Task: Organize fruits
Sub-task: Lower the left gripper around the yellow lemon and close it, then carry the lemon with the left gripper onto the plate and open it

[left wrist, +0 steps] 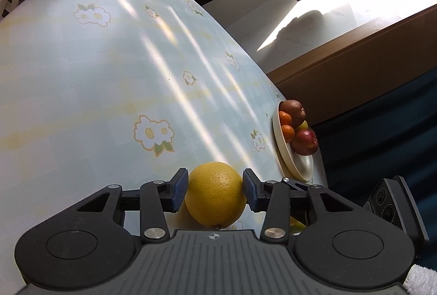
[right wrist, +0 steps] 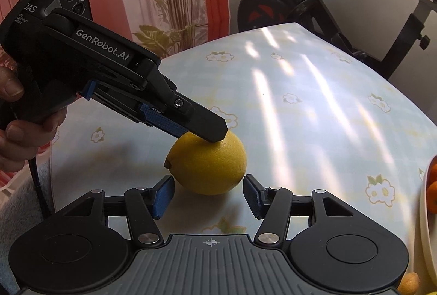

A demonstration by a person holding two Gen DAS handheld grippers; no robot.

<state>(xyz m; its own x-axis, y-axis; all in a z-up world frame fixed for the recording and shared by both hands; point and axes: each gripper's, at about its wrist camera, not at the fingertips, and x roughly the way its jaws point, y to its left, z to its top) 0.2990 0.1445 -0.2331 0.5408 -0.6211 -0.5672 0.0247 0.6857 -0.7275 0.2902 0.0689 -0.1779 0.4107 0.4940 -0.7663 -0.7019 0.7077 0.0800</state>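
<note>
On the floral tablecloth (left wrist: 95,82), near its front edge, sits the lemon (left wrist: 215,195). Left gripper (left wrist: 215,191) is clamped on it: both blue pads touch its sides in the left wrist view. In the right wrist view that same gripper comes in from the left onto the lemon's top, covering part of the peel; a hand (right wrist: 16,125) grips its handle, cut off by the frame edge.

Right gripper (right wrist: 209,195) is released: pads stand apart, lemon just ahead of them, not touching.

The lemon's underside is hidden behind the left gripper body. Something small and yellow-green (left wrist: 296,225) peeks out behind the left gripper's right finger, can't tell what it is.

Plate (left wrist: 303,166) at the table's right edge holds two dark red fruits (left wrist: 304,142), two small oranges (left wrist: 288,131) and a partly hidden yellow-green piece. In the right wrist view the plate is cropped at the frame edge.

Exercise bike (right wrist: 286,0) stands behind the table.
</note>
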